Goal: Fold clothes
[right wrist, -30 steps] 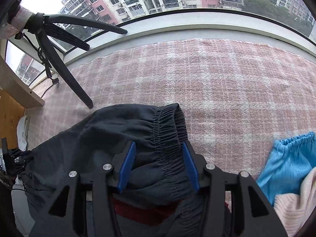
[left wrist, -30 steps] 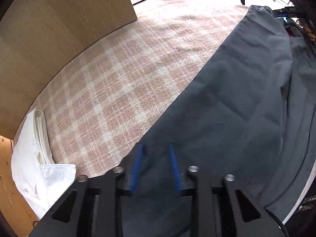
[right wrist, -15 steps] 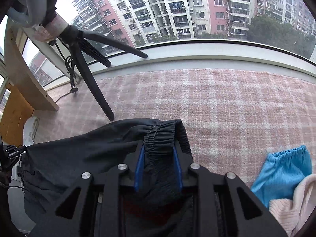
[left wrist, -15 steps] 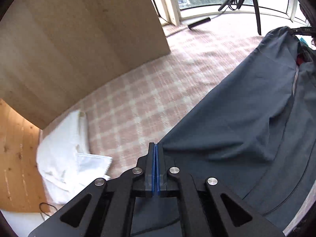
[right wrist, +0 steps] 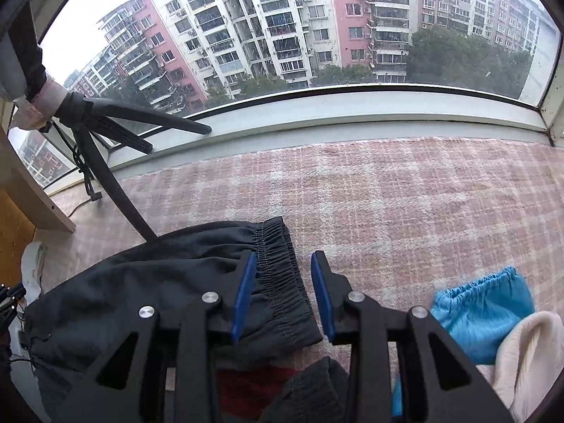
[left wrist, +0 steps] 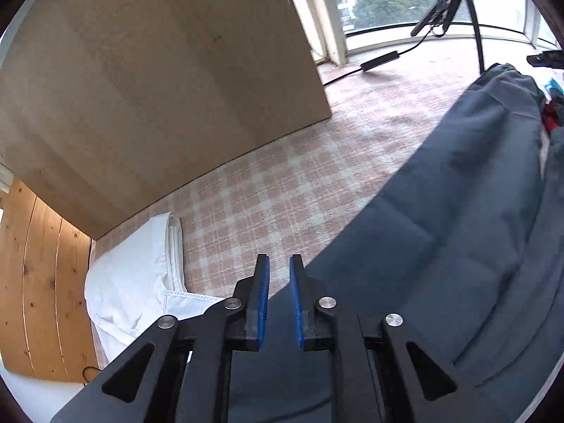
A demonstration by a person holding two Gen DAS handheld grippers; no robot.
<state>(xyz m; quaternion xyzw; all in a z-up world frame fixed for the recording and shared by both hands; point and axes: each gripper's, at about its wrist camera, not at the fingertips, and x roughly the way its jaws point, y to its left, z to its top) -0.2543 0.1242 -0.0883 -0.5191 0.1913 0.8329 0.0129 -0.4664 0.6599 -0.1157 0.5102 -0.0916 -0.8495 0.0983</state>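
Dark grey trousers (left wrist: 458,218) lie stretched across the pink checked blanket (left wrist: 282,190). My left gripper (left wrist: 279,275) is open a little, raised above the trousers' leg edge, nothing between the blue pads. In the right wrist view the trousers' elastic waistband (right wrist: 278,264) lies on the blanket. My right gripper (right wrist: 283,282) is open above the waistband, which shows between and below the pads, not pinched.
A folded white garment (left wrist: 141,275) lies at the left by a wooden panel (left wrist: 158,88). A blue garment (right wrist: 483,310) and a cream one (right wrist: 528,363) lie at the right. Tripod legs (right wrist: 116,190) stand on the blanket near the window sill (right wrist: 352,112).
Both grippers shut on the trousers half a second ago and have now opened and let go. Both have lifted and tilted up, showing more of the room and window.
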